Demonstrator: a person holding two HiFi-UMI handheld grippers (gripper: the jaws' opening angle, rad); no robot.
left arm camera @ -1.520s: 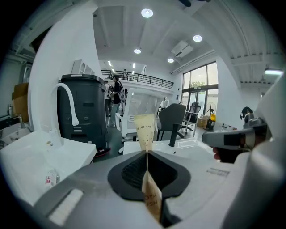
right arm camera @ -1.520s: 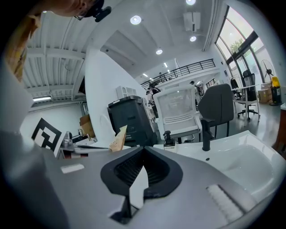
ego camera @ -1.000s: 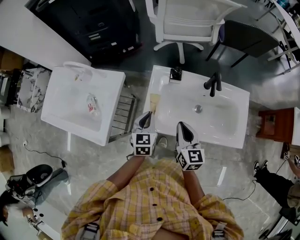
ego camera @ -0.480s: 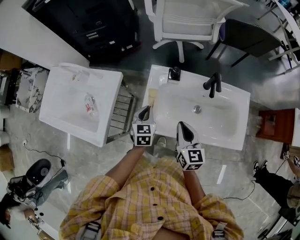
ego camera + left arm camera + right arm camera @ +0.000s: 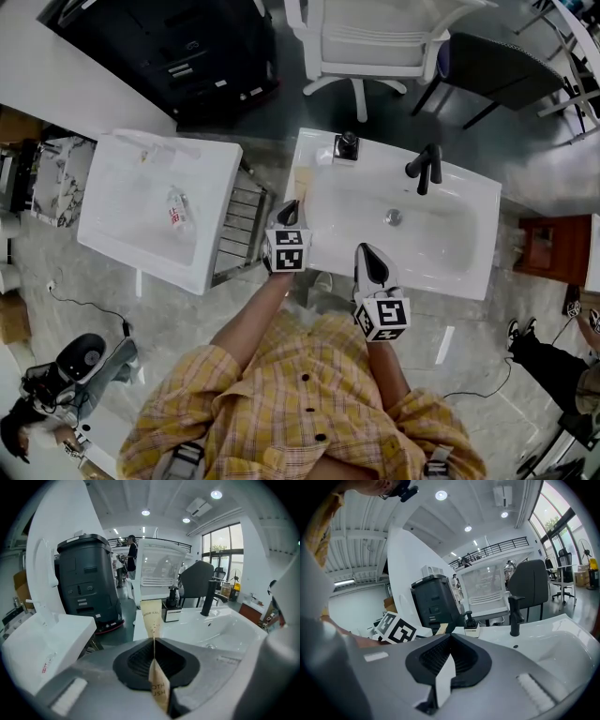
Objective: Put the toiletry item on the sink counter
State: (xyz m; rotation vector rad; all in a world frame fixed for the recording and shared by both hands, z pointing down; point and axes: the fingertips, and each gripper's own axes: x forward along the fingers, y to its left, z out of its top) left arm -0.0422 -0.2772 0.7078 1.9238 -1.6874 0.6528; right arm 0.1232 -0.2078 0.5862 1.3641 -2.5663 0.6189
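The toiletry item is a flat tan toothbrush packet [image 5: 151,616]; in the head view the packet [image 5: 302,187] sticks out over the left rim of the right-hand white sink counter [image 5: 314,155]. My left gripper [image 5: 291,216] is shut on its near end, and in the left gripper view the left gripper [image 5: 153,641] pinches the packet edge-on. My right gripper [image 5: 368,255] hovers over the front edge of the basin [image 5: 469,211], jaws together with nothing held; in its own view the right gripper [image 5: 450,638] shows pads meeting.
A black soap dispenser [image 5: 348,145] and black faucet [image 5: 427,167] stand at the back of the counter. A second white sink [image 5: 112,159] with a small bottle [image 5: 176,211] is to the left, a metal rack [image 5: 239,230] between them. A white chair [image 5: 375,47] stands behind.
My left gripper has moved forward with the packet, further over the counter's left edge. The right gripper has stayed where it was.
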